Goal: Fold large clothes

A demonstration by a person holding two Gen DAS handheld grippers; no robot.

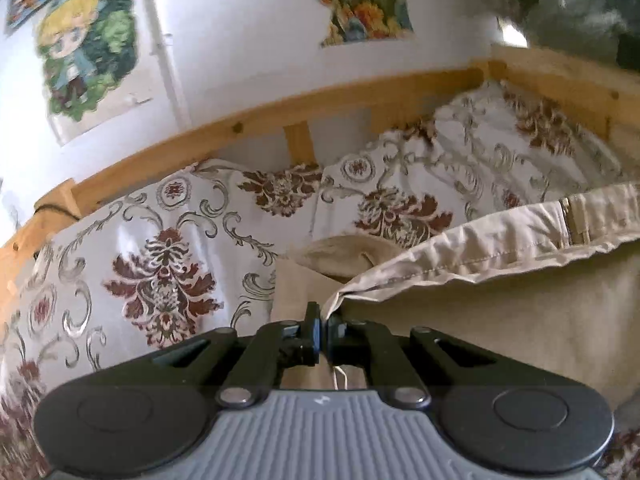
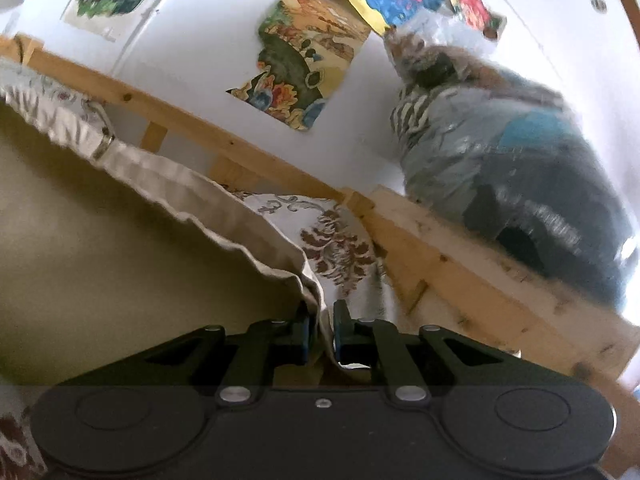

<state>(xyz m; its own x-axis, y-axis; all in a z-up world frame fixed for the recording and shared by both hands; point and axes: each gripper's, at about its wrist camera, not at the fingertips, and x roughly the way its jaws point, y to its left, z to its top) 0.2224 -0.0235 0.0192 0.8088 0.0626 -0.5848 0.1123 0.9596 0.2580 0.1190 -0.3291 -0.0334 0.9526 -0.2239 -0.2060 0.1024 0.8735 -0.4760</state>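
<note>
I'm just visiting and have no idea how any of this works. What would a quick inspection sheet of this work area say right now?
Surface: bed cover, white with a dark red floral pattern.
Job's things: beige garment lying on the cover, one seamed edge lifted between the two grippers.
Clutter: bundle of clothes in a clear bag on the wooden ledge at the bed's end.
Grippers: left gripper shut on the beige garment's edge; right gripper slightly parted, the garment's edge between its fingers.
Cables: a thin dark cord at the frame's left post.
Surroundings: wooden bed frame, white wall with colourful pictures.
</note>
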